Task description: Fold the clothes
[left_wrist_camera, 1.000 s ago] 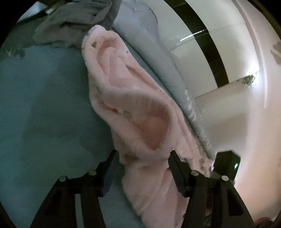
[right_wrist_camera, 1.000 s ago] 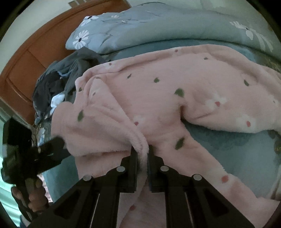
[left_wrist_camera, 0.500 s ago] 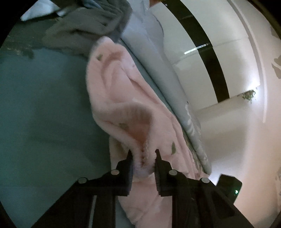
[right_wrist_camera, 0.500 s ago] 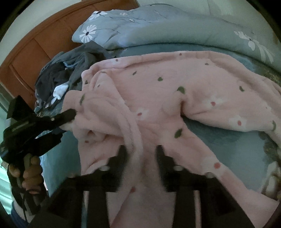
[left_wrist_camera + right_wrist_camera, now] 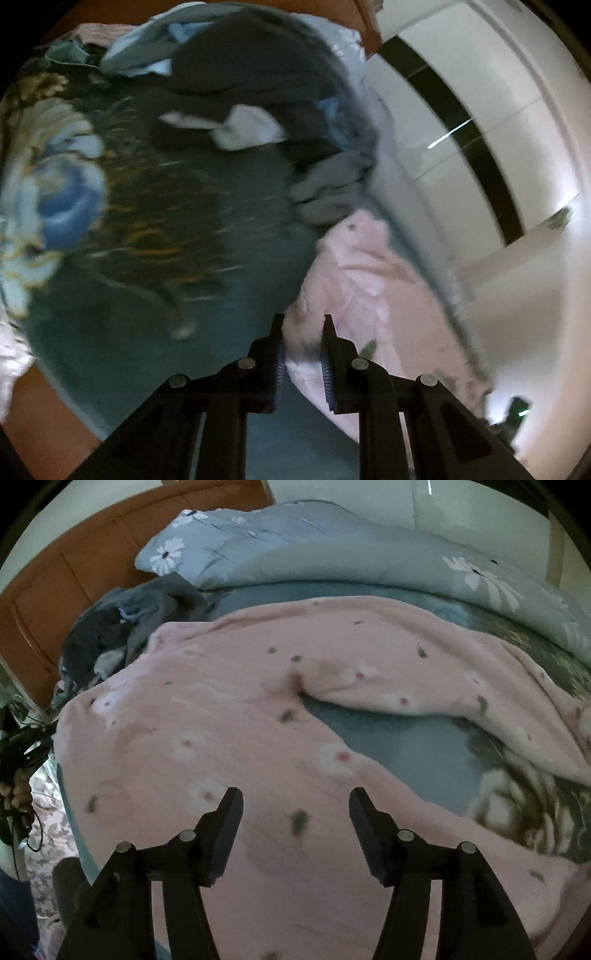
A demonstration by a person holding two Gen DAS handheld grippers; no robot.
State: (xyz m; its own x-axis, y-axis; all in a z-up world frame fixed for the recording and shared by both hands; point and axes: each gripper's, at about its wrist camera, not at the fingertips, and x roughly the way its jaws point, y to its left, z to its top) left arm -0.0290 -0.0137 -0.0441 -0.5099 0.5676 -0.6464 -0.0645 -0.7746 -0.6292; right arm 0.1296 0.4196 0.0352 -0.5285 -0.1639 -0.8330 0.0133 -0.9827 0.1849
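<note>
Fluffy pink pajama pants with small flower and leaf prints lie spread on the bed, their two legs splitting toward the right. My right gripper is open and empty just above the pink fabric. In the left wrist view my left gripper is shut on an edge of the pink pants, which stretch away to the right. The view is blurred.
A pile of dark grey and white clothes lies near the headboard, also in the right wrist view. A light blue flowered duvet lies along the back. The teal bedsheet has a flower print. The wooden headboard stands at the left.
My left gripper closed on the pink fabric edge and pulled it out toward the bed's side. My right gripper let go of the fold it held and opened wide. The pants now lie flatter.
</note>
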